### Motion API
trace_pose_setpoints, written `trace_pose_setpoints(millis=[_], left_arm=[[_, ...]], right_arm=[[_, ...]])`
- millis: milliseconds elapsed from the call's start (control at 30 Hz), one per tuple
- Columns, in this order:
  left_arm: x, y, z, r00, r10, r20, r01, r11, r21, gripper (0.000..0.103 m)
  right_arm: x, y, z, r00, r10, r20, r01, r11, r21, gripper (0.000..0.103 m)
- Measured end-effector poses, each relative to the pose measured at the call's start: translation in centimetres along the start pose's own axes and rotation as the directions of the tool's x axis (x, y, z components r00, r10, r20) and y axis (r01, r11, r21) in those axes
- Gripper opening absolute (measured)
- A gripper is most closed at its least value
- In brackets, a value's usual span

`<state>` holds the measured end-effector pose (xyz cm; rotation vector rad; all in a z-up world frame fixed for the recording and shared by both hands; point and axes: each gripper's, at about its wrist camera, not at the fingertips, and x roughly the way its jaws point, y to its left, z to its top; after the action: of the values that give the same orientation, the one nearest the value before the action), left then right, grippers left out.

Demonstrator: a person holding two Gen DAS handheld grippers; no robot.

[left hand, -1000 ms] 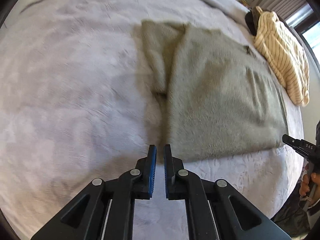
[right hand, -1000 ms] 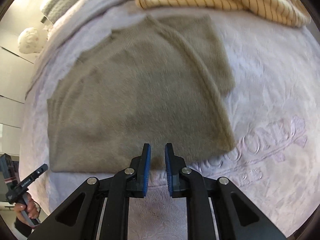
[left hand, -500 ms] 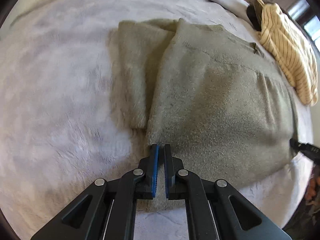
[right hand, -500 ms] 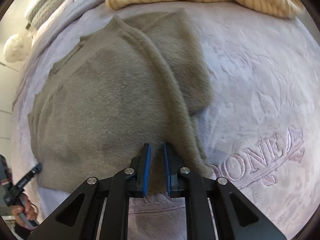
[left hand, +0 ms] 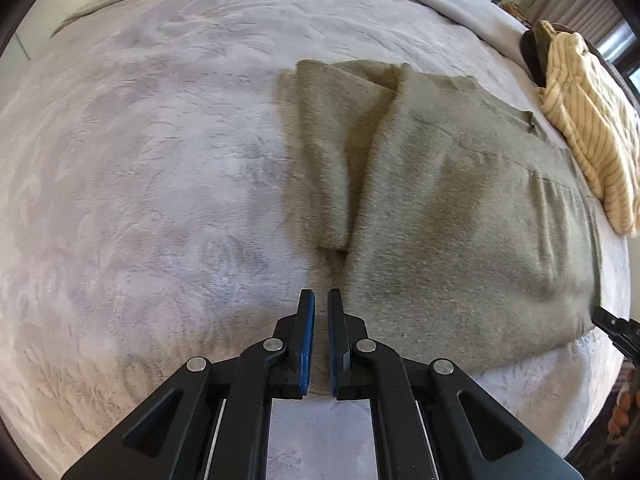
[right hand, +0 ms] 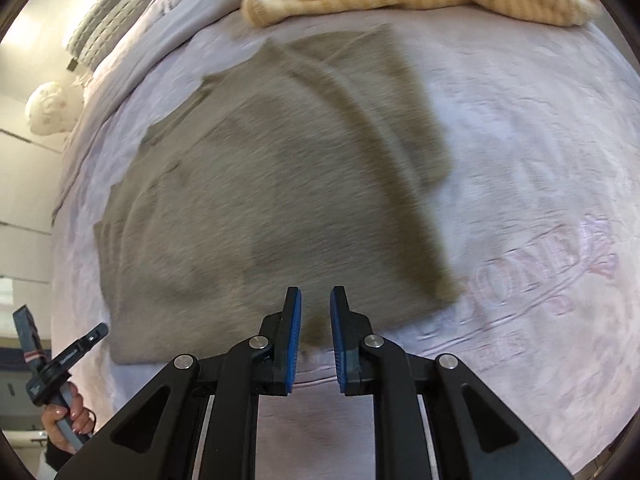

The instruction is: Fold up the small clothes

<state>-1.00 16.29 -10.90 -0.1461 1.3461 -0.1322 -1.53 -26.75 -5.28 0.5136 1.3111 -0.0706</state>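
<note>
An olive-green fuzzy sweater (left hand: 460,220) lies flat on the bed, its sleeve folded in along the left side. My left gripper (left hand: 321,294) is shut and empty, with its tips just off the sweater's near left edge above the blanket. In the right wrist view the same sweater (right hand: 260,200) is motion-blurred. My right gripper (right hand: 316,292) hangs over the near hem; its jaws are opening and nothing is between them. The left gripper (right hand: 60,360) shows at the lower left, held by a hand. The tip of the right gripper (left hand: 616,330) shows at the right edge.
A lilac plush blanket (left hand: 160,160) with embossed lettering (right hand: 532,264) covers the bed. A cream striped garment (left hand: 588,120) lies past the sweater's far end, with a dark object (left hand: 532,52) beside it. A grey ribbed pillow (right hand: 112,12) and a white round object (right hand: 48,110) are at the far left.
My left gripper went over the sweater's corner, then slid back left off its edge. My right gripper dipped toward the hem and narrowed, then pulled back with its jaws a little wider.
</note>
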Motion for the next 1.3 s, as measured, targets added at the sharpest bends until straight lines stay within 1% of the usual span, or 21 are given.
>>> trace_pose_setpoints(millis=[233, 267, 300, 333, 367, 400, 433, 500, 667, 933, 1000, 1233, 1300], left_arm=[[-0.3, 1.4, -0.2, 0.999, 0.033, -0.008, -0.033, 0.999, -0.027, 0.007], [-0.4, 1.7, -0.4, 0.999, 0.038, -0.006, -0.038, 0.999, -0.027, 0.014], [-0.3, 1.7, -0.4, 0.999, 0.045, -0.005, -0.045, 0.999, -0.028, 0.032], [-0.5, 2.0, -0.5, 0.998, 0.061, -0.001, -0.061, 0.997, -0.036, 0.093], [-1.0, 2.3, -0.7, 0.996, 0.084, 0.027, -0.083, 0.995, -0.049, 0.101], [-1.3, 2.4, -0.8, 0.994, 0.091, 0.052, -0.088, 0.995, -0.05, 0.102], [-1.4, 2.5, -0.7, 0.995, 0.088, 0.054, -0.086, 0.995, -0.043, 0.102], [-1.4, 2.9, -0.8, 0.995, 0.091, 0.046, -0.088, 0.995, -0.055, 0.102], [-0.8, 3.6, -0.7, 0.993, 0.118, 0.015, -0.117, 0.991, -0.067, 0.102], [0.0, 5.3, -1.3, 0.992, 0.127, -0.025, -0.129, 0.987, -0.094, 0.102], [0.6, 5.2, -1.0, 0.993, 0.114, -0.041, -0.118, 0.989, -0.092, 0.102], [1.1, 5.6, -1.0, 0.994, 0.106, -0.041, -0.109, 0.99, -0.09, 0.102], [1.2, 5.8, -0.9, 0.994, 0.097, -0.041, -0.101, 0.99, -0.094, 0.102]], right_arm=[[1.5, 4.1, -0.9, 0.998, 0.041, -0.048, -0.045, 0.996, -0.076, 0.017], [1.7, 4.7, -1.0, 0.997, 0.049, -0.055, -0.054, 0.995, -0.085, 0.017], [1.8, 5.1, -1.1, 0.997, 0.055, -0.061, -0.061, 0.994, -0.092, 0.017], [2.0, 5.6, -1.1, 0.996, 0.061, -0.068, -0.068, 0.992, -0.102, 0.017], [2.1, 6.0, -1.2, 0.995, 0.065, -0.072, -0.073, 0.992, -0.108, 0.019], [2.2, 6.4, -1.4, 0.994, 0.07, -0.078, -0.079, 0.99, -0.115, 0.024], [2.3, 6.7, -1.4, 0.994, 0.072, -0.082, -0.082, 0.99, -0.118, 0.028], [2.5, 7.3, -1.7, 0.993, 0.076, -0.09, -0.087, 0.989, -0.122, 0.045], [3.5, 8.8, -2.8, 0.985, 0.115, -0.133, -0.131, 0.984, -0.12, 0.058], [5.2, 11.1, -4.7, 0.955, 0.211, -0.206, -0.234, 0.967, -0.095, 0.062], [5.7, 11.4, -5.1, 0.948, 0.231, -0.221, -0.253, 0.964, -0.079, 0.062], [7.8, 12.3, -6.3, 0.904, 0.337, -0.263, -0.349, 0.937, 0.004, 0.062], [8.2, 12.4, -6.5, 0.895, 0.358, -0.265, -0.365, 0.931, 0.023, 0.062]])
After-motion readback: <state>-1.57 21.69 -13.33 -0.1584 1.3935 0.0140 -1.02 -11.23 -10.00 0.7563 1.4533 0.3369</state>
